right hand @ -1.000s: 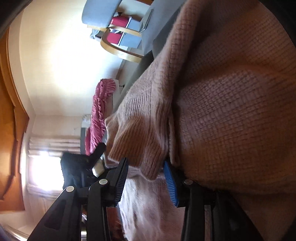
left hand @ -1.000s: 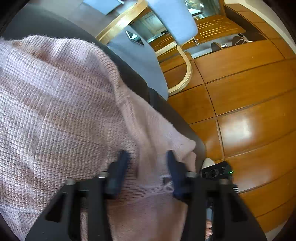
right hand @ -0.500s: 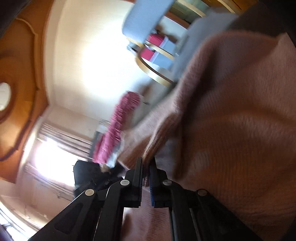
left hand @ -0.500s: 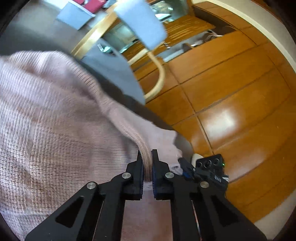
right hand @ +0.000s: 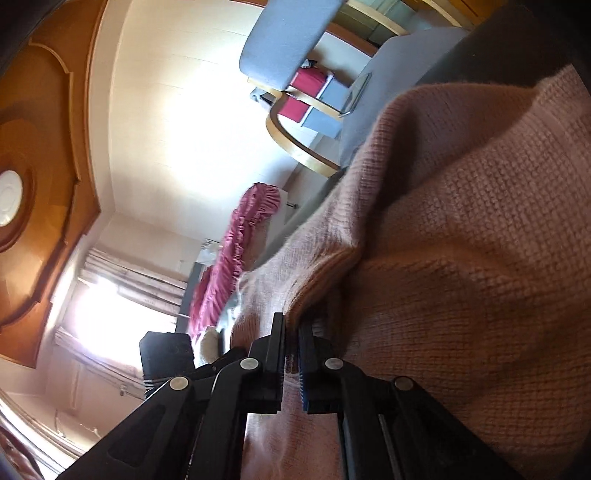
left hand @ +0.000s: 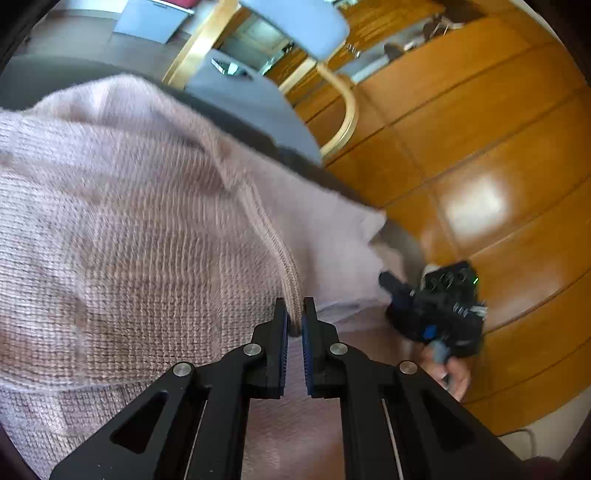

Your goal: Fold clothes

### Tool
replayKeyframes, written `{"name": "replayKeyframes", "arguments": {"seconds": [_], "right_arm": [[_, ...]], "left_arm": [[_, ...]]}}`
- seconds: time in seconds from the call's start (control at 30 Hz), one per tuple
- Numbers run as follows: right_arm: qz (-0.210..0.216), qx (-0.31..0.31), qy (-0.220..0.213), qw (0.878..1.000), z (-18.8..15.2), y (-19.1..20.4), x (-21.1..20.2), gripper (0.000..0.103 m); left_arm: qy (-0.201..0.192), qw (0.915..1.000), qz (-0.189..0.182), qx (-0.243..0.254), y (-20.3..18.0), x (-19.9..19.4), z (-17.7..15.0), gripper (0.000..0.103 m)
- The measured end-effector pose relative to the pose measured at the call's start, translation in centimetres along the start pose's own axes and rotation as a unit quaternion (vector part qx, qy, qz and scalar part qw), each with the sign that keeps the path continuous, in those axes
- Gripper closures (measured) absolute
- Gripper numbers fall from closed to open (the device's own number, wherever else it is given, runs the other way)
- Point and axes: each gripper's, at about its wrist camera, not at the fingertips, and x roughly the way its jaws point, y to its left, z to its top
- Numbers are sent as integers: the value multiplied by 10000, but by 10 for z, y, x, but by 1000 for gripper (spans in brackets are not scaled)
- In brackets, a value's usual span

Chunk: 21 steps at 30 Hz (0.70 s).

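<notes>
A pale pink knitted sweater (left hand: 140,236) lies spread over a dark surface and fills most of both wrist views. My left gripper (left hand: 294,314) is shut on a ribbed seam of the sweater, which runs up from between its pads. In the left wrist view the other gripper (left hand: 436,310) shows at the sweater's right edge, with a hand under it. My right gripper (right hand: 291,332) is shut on a folded edge of the same sweater (right hand: 461,240), and the cloth rises a little from the pinch.
The dark table (left hand: 55,77) carries the sweater. A grey-cushioned wooden chair (left hand: 306,33) stands beyond it over a glossy wooden floor (left hand: 498,166). In the right wrist view a red ruffled cloth (right hand: 236,251) hangs further off, near a bright curtained window (right hand: 103,306).
Both grippers stood open around sweater folds a second ago; each has since closed on the knit. Both wrists have rolled, and the pinched edges are drawn up slightly.
</notes>
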Motion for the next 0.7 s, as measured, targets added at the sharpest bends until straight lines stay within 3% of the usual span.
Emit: {"name": "replayKeyframes", "arguments": {"seconds": [0.1, 0.17, 0.23, 0.3, 0.33, 0.4, 0.43, 0.53, 0.57, 0.6, 0.63, 0.7], "right_arm": [[-52, 143, 12, 9999, -1, -8, -6, 98], [65, 206, -19, 9998, -1, -9, -7, 93], [303, 424, -72, 9986, -1, -16, -10, 88], [470, 540, -128, 9974, 1, -17, -10, 84], [532, 574, -152, 9968, 1, -16, -10, 82], [334, 374, -95, 9987, 1, -10, -6, 82], [150, 197, -44, 9997, 0, -5, -3, 82], [-477, -437, 112, 9978, -3, 12, 4, 82], [-662, -623, 114, 9958, -5, 17, 5, 86], [-849, -782, 85, 9933, -8, 22, 7, 90], [-910, -859, 61, 9921, -9, 25, 7, 95], [-740, -829, 4, 9938, -9, 26, 5, 98]], "left_arm": [[-4, 10000, -84, -20, 2, -1, 0, 96], [-93, 9997, -186, -127, 7, -4, 0, 94], [-198, 9989, -326, -274, 13, -7, -1, 86], [-281, 9965, -628, -470, 17, -8, -1, 65], [-329, 9952, -744, -539, 18, -8, 0, 59], [-415, 9932, -894, -619, 18, -7, 1, 54], [-433, 9948, -777, -495, 14, -5, 1, 54], [-485, 9985, -168, 168, -7, 0, -2, 64], [-514, 9979, 91, 391, -13, 0, -3, 84], [-548, 9965, 303, 549, -16, 0, -5, 94], [-571, 9960, 345, 591, -16, -1, -7, 95], [-625, 9972, 6, 402, -11, -10, -6, 97]]}}
